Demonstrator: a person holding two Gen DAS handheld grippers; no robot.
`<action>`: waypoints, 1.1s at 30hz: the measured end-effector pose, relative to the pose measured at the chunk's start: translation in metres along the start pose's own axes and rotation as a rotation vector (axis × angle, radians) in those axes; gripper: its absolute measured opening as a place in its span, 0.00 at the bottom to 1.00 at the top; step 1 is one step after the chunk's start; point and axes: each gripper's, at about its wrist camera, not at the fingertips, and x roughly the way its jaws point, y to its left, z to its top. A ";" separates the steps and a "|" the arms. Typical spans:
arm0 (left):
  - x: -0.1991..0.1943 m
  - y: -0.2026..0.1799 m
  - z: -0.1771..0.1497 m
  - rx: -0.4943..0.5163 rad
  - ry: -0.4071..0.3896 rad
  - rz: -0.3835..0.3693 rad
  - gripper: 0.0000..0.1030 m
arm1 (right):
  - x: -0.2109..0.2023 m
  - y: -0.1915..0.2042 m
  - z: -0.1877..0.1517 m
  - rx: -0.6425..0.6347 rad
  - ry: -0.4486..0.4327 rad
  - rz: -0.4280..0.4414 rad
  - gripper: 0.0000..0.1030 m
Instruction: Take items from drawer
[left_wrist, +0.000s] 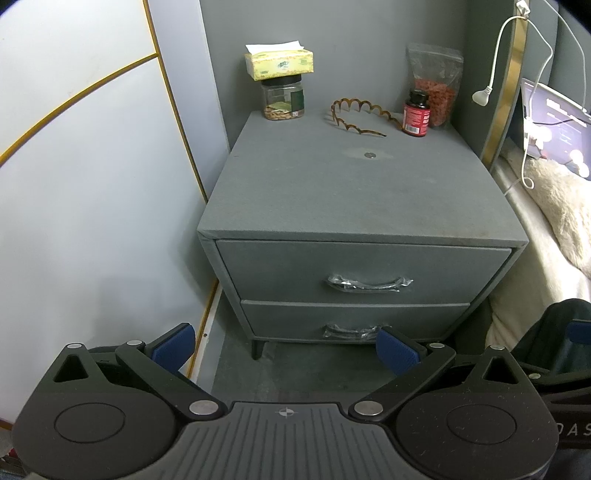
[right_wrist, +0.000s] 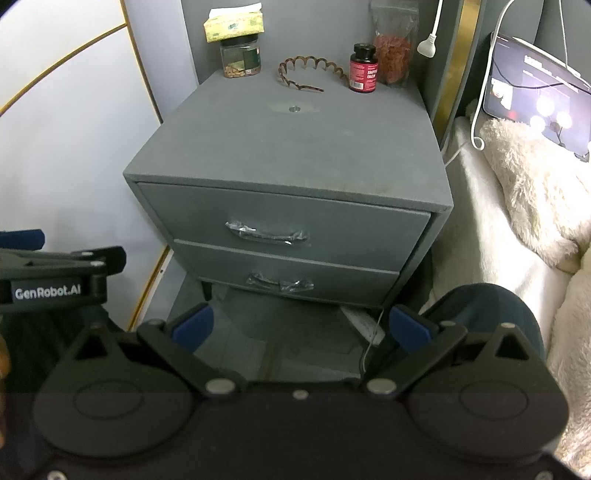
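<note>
A grey fabric nightstand (left_wrist: 354, 192) (right_wrist: 295, 147) has two shut drawers. The upper drawer (left_wrist: 364, 271) (right_wrist: 284, 229) has a plastic-wrapped metal handle (left_wrist: 369, 284) (right_wrist: 267, 234). The lower drawer (left_wrist: 354, 321) (right_wrist: 288, 275) has a similar handle (left_wrist: 351, 330) (right_wrist: 280, 282). What the drawers hold is hidden. My left gripper (left_wrist: 286, 349) is open and empty, low in front of the nightstand. My right gripper (right_wrist: 301, 326) is open and empty, also in front of it and apart from it. The left gripper's body shows in the right wrist view (right_wrist: 55, 280).
On the nightstand top stand a nut jar (left_wrist: 282, 98) with a tissue box (left_wrist: 279, 62) on it, a brown headband (left_wrist: 360, 116), a red-label bottle (left_wrist: 416, 112) and a bag of red berries (left_wrist: 436, 88). A bed (right_wrist: 517, 221) with a laptop (right_wrist: 535, 88) lies right. A white wall panel (left_wrist: 92, 184) is left.
</note>
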 end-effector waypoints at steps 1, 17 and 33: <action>0.000 0.000 0.000 0.000 0.000 0.000 1.00 | 0.000 0.000 0.000 0.000 0.000 0.000 1.00; -0.002 -0.001 0.001 0.002 -0.006 -0.002 1.00 | -0.002 0.000 0.000 -0.003 -0.003 0.001 1.00; -0.002 -0.002 0.001 0.001 -0.009 0.000 1.00 | -0.003 0.001 0.001 -0.006 -0.004 0.004 1.00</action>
